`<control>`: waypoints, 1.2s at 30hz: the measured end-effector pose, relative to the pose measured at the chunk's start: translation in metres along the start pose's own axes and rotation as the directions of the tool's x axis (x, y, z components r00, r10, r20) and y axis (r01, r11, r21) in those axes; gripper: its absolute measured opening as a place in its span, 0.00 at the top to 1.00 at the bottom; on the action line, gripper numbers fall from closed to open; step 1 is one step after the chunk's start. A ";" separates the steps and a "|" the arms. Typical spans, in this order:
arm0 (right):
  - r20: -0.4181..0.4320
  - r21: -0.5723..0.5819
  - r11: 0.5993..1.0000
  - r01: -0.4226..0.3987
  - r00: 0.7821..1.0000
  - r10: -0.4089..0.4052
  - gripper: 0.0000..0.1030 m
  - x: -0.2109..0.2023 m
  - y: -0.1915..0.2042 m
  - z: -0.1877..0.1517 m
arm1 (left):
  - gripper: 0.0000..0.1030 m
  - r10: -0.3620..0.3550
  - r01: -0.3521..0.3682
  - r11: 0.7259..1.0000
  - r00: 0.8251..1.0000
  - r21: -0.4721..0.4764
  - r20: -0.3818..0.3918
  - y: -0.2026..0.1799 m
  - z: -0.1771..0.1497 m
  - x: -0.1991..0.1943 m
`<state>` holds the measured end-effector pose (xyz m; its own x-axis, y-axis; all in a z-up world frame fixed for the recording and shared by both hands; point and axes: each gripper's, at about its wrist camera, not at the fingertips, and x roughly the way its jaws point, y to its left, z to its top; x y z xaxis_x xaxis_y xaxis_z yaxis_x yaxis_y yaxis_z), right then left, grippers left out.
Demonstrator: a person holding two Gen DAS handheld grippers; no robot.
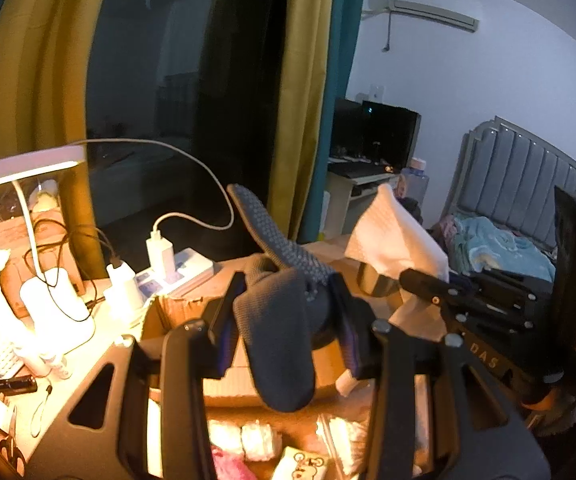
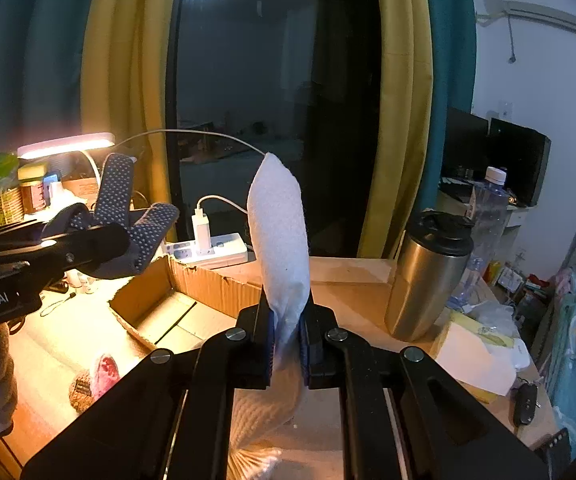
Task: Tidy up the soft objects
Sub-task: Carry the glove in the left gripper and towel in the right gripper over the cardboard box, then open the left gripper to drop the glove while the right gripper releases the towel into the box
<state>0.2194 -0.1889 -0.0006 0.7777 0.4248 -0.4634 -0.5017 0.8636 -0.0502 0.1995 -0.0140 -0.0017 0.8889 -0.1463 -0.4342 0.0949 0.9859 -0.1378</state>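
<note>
Both pairs of fingers were clamped: the left gripper (image 1: 285, 312) held a dark dotted sock (image 1: 275, 320), the right gripper (image 2: 288, 336) a white sock (image 2: 277, 240), both lifted above the desk (image 2: 352, 280). Neither seemed stowed yet; the open cardboard box (image 2: 191, 292) near the desk's back edge looked the likely place. A steel tumbler (image 2: 424, 280) stood to the right, a power strip (image 2: 211, 250) behind, curtains (image 2: 400, 120) and a bed (image 1: 508, 248) beyond.

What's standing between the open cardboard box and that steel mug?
In the right wrist view, the white sock, pinched upright in the right claw, stands between the cardboard box and steel mug.
</note>
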 end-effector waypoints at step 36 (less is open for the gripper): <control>-0.232 0.066 0.993 -0.098 0.967 0.110 0.89 0.111 -0.015 -0.055 | 0.59 0.070 -0.070 0.997 0.960 0.009 -0.272 0.006 -0.057 0.116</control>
<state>0.2925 -0.1690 -0.0998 0.6085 0.4431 -0.6583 -0.5489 0.8342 0.0541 0.2775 -0.0297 -0.1031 0.7377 -0.0934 -0.6687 0.0361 0.9944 -0.0992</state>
